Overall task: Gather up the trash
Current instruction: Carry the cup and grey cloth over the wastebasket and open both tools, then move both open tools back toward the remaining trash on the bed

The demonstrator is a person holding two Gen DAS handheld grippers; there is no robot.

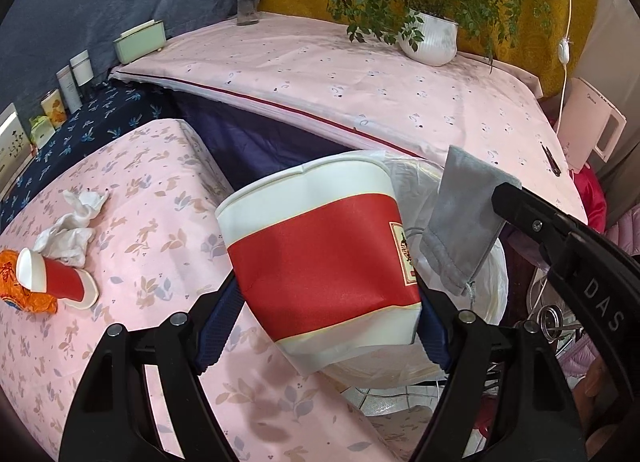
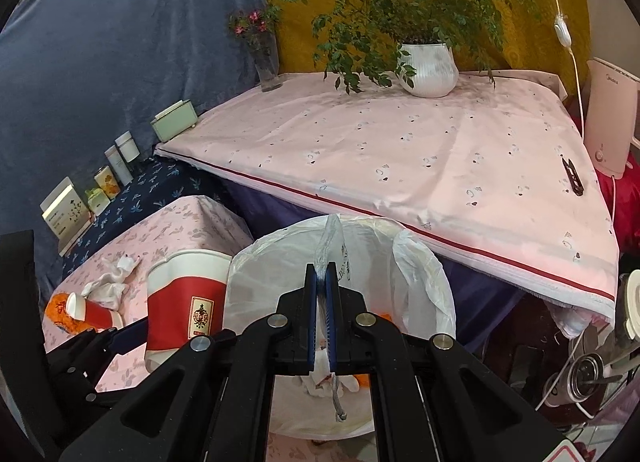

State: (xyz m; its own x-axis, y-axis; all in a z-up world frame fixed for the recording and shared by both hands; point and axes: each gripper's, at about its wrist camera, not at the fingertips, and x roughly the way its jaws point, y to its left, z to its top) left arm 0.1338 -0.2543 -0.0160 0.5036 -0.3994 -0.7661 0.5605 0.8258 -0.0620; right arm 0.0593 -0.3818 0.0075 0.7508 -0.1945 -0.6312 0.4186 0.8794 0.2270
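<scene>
My left gripper (image 1: 326, 318) is shut on a red and white paper cup (image 1: 320, 254) and holds it tilted at the edge of the small pink table, next to the white bin bag (image 1: 488, 286). The cup also shows in the right wrist view (image 2: 184, 302). My right gripper (image 2: 321, 314) is shut on a grey drawstring pouch (image 1: 460, 222) over the open bin bag (image 2: 288, 262); only the pouch's thin edge (image 2: 320, 302) shows between my jaws. A second paper cup (image 1: 56, 278), crumpled white tissue (image 1: 72, 226) and an orange wrapper (image 1: 24, 290) lie on the small table.
A large pink-clothed table (image 2: 400, 150) stands behind the bin with a potted plant (image 2: 428, 66), a flower vase (image 2: 268, 62), a green box (image 2: 174, 122) and black clippers (image 2: 572, 178). Bottles and boxes (image 2: 116, 166) line the left wall. Cables and jars (image 2: 584, 374) clutter the floor at right.
</scene>
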